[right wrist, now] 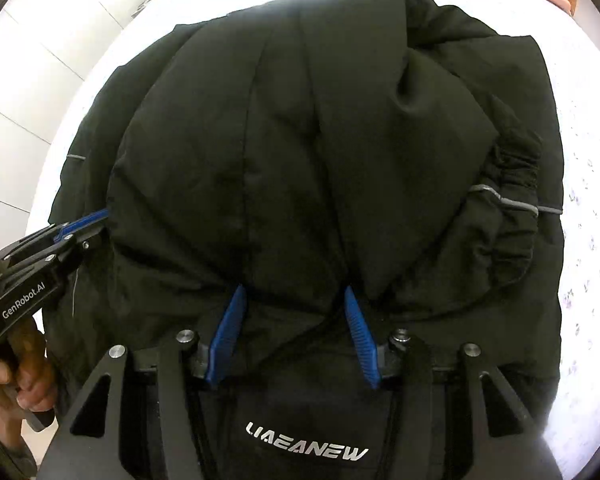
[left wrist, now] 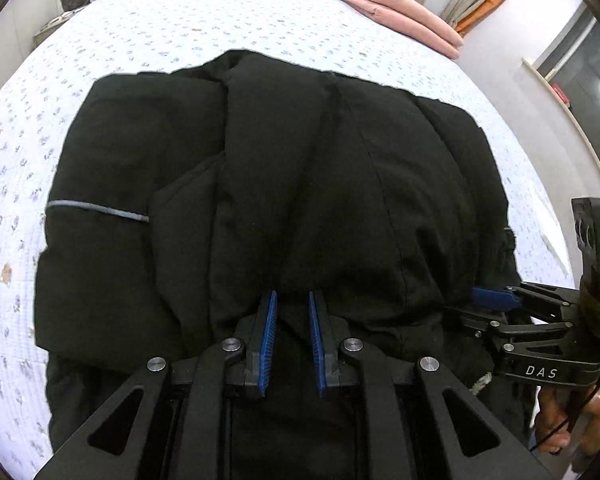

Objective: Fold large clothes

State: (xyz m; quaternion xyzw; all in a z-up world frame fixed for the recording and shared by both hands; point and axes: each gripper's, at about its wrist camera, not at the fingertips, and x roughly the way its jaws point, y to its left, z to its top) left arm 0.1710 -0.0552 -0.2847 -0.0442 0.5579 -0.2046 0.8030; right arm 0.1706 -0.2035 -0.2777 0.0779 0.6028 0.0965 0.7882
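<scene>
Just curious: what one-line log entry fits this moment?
phase: folding | black jacket: bundled on bed | left gripper: grip unclear | right gripper: open

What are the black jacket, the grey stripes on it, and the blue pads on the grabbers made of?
Black jacket: looks like matte synthetic fabric, padded, judging by its puffy stitched panels.
Grey stripes: probably reflective piping, paler and slightly shiny against the cloth.
Blue pads: likely rubber or soft plastic, with a ribbed surface for grip; the black frame around them looks like hard plastic or metal.
</scene>
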